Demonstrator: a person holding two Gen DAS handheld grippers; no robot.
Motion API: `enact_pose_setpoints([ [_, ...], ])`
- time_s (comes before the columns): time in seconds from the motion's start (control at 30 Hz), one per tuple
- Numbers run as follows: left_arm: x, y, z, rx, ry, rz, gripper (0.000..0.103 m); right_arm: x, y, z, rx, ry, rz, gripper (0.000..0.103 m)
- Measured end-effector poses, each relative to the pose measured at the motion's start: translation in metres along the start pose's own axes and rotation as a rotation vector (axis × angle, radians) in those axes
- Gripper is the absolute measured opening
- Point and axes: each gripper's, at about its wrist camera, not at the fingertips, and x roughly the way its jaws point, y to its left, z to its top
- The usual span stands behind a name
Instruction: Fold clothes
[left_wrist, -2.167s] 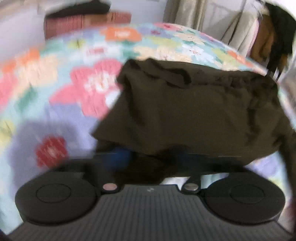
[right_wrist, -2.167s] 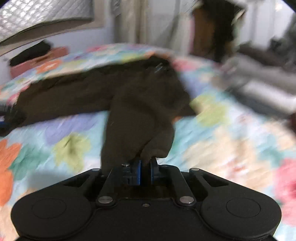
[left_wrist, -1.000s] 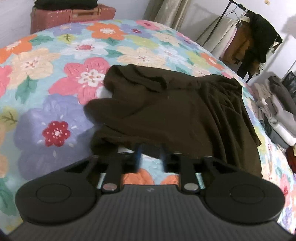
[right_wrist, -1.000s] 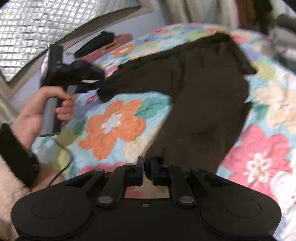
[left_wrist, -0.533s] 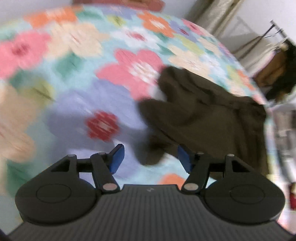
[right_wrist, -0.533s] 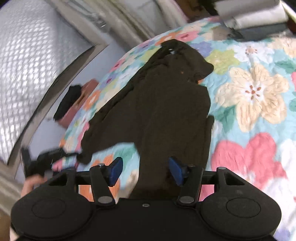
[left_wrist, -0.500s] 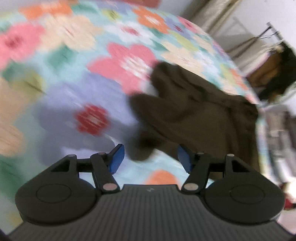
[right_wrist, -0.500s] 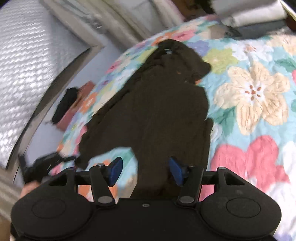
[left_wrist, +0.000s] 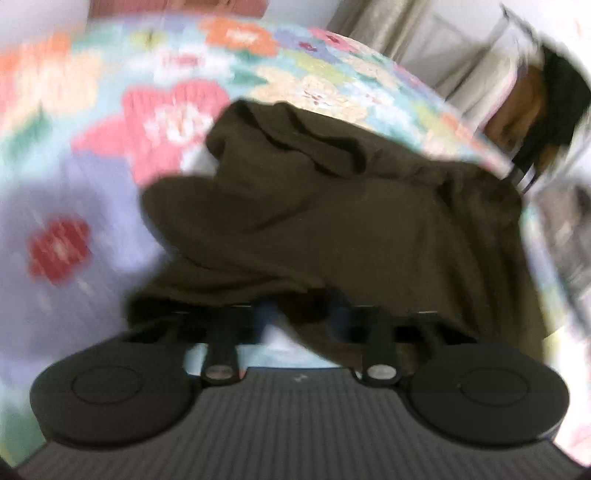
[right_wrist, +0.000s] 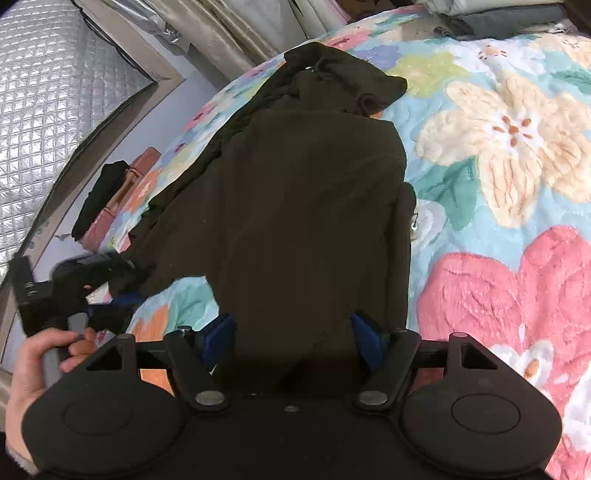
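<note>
A dark brown garment (right_wrist: 288, 192) lies spread on a floral quilt (right_wrist: 509, 147); it also shows in the left wrist view (left_wrist: 351, 221). My right gripper (right_wrist: 293, 336) is open, its blue fingers (right_wrist: 218, 332) standing on either side of the garment's near end. My left gripper (left_wrist: 303, 317) is blurred and pushed in at the garment's near edge; its fingers stand apart with a fold of cloth between them. It also shows at the left of the right wrist view (right_wrist: 122, 295), at the garment's far corner.
A reddish suitcase (right_wrist: 118, 199) with a black item on it stands beyond the bed. Curtains (right_wrist: 236, 33) and a quilted silver panel (right_wrist: 48, 92) are behind. Hanging clothes (left_wrist: 546, 99) and piled laundry sit at the right of the left wrist view.
My right gripper let go of the garment's end and opened. My left gripper opened, swung away, then moved back in to the garment's edge, its fingers now closer together.
</note>
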Motion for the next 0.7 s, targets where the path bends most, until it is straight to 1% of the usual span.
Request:
enact_pose_setpoints([
  [0.03, -0.001, -0.004, -0.001, 0.048, -0.019, 0.016, 0.009, 0.001, -0.001, 0.0, 0.015, 0.006, 0.021, 0.076],
  [0.07, -0.004, -0.004, 0.0, 0.048, -0.027, 0.018, 0.009, 0.001, -0.003, 0.0, 0.03, 0.013, 0.042, 0.076],
  [0.1, -0.006, -0.005, 0.001, 0.049, -0.036, 0.02, 0.008, 0.003, -0.002, 0.0, 0.012, 0.016, 0.041, 0.077],
  [0.13, -0.011, -0.007, 0.002, 0.066, -0.067, 0.035, 0.007, 0.004, -0.001, 0.0, -0.007, 0.02, 0.039, 0.077],
  [0.17, -0.018, -0.01, 0.004, 0.106, -0.114, 0.073, 0.007, 0.006, 0.001, 0.0, -0.026, 0.023, 0.036, 0.066],
  [0.2, -0.025, -0.013, 0.005, 0.146, -0.162, 0.111, 0.007, 0.005, 0.002, 0.001, -0.052, 0.01, 0.01, 0.023],
  [0.23, -0.034, -0.019, 0.006, 0.206, -0.232, 0.174, 0.006, 0.003, 0.003, 0.002, -0.066, -0.019, -0.026, 0.01],
  [0.27, -0.045, -0.025, 0.006, 0.27, -0.308, 0.239, 0.006, -0.007, 0.002, 0.004, -0.056, -0.067, -0.004, 0.009],
  [0.3, -0.056, -0.028, 0.008, 0.297, -0.353, 0.275, 0.006, -0.021, 0.0, 0.006, -0.022, -0.123, 0.042, 0.009],
  [0.33, -0.068, -0.024, 0.01, 0.27, -0.368, 0.27, 0.006, -0.041, 0.001, 0.008, 0.004, -0.171, 0.097, 0.009],
  [0.4, -0.092, -0.015, 0.01, 0.209, -0.374, 0.228, 0.006, -0.073, 0.009, 0.009, -0.031, -0.22, 0.137, 0.009],
  [0.47, -0.11, -0.009, 0.003, 0.23, -0.385, 0.265, 0.006, -0.099, 0.016, 0.006, -0.09, -0.267, 0.139, 0.009],
  [0.5, -0.114, -0.005, 0.001, 0.226, -0.369, 0.267, 0.006, -0.107, 0.015, 0.005, -0.093, -0.278, 0.139, 0.009],
  [0.57, -0.111, 0.003, 0.003, 0.186, -0.313, 0.229, 0.006, -0.109, 0.009, 0.002, -0.089, -0.238, 0.132, 0.009],
  [0.63, -0.099, 0.009, 0.004, 0.15, -0.251, 0.203, 0.006, -0.097, 0.007, -0.004, -0.128, -0.191, 0.005, 0.009],
  [0.7, -0.098, 0.009, 0.0, 0.146, -0.246, 0.21, 0.006, -0.095, 0.007, -0.003, -0.115, -0.169, -0.013, 0.009],
])
